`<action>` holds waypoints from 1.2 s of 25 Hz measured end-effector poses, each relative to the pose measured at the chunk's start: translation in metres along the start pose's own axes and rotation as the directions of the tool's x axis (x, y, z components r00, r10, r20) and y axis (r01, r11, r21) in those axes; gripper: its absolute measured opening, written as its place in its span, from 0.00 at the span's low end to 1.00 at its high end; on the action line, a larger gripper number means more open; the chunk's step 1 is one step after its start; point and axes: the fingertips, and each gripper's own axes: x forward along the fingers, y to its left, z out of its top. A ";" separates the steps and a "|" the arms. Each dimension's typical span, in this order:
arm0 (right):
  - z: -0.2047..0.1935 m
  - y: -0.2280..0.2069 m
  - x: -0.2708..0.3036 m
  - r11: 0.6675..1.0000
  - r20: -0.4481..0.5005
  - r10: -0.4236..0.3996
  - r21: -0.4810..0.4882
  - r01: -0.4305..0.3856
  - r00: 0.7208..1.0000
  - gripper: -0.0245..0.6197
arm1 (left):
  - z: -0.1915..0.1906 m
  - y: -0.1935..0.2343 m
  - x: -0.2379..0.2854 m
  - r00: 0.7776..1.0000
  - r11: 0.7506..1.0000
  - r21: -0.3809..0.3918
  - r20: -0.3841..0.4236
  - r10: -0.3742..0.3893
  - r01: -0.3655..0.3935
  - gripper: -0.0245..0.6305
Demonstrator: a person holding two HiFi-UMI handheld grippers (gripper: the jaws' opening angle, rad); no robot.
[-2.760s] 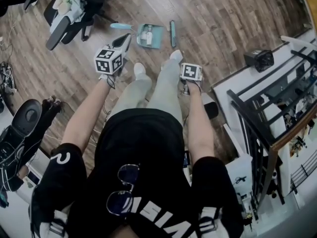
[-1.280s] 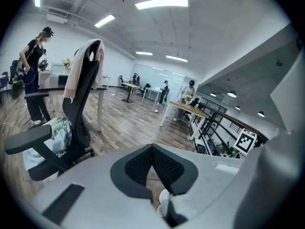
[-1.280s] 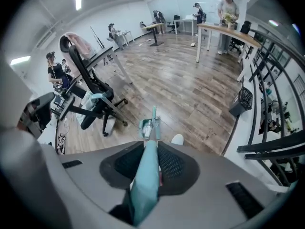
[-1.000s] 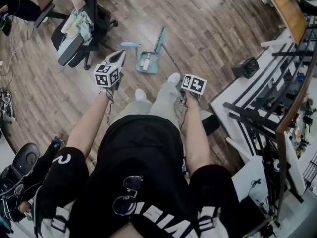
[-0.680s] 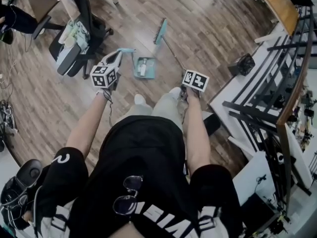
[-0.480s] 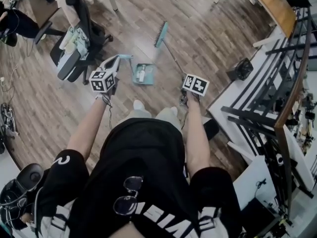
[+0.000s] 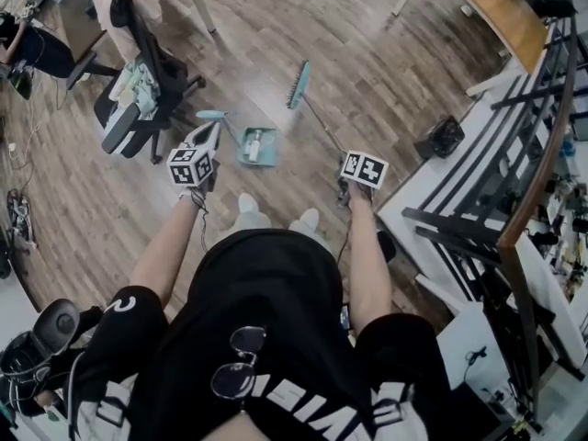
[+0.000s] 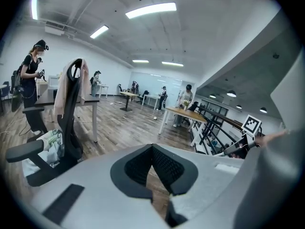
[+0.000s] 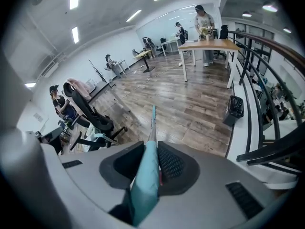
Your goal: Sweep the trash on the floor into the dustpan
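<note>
In the head view a teal dustpan (image 7: 256,146) rests on the wood floor ahead of my feet, with a white piece of trash (image 7: 254,144) in it. Its upright handle (image 7: 213,115) stands just beyond my left gripper (image 7: 210,133). In the left gripper view that gripper (image 8: 153,151) has its pads together and nothing between them. My right gripper (image 7: 346,162) is shut on the thin teal broom handle (image 9: 148,171). The handle runs forward to the broom head (image 7: 297,83), which sits beyond the dustpan and to its right.
A black office chair (image 7: 140,81) draped with clothes stands at the left, close to the dustpan. At the right are a black bin (image 7: 441,137), a white ledge and a black railing (image 7: 514,191). A wooden desk (image 7: 496,12) stands far right. Several people stand in the background.
The view has pulled up and back from the floor. The broom head, once beside the dustpan, now lies farther ahead of it. The left gripper stays beside the dustpan handle.
</note>
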 end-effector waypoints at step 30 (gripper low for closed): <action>-0.002 -0.121 -0.029 0.999 -0.015 0.026 -0.026 -0.027 1.000 0.17 | -0.040 -0.112 -0.003 0.997 0.997 -0.019 -0.007 0.080 -0.080 0.04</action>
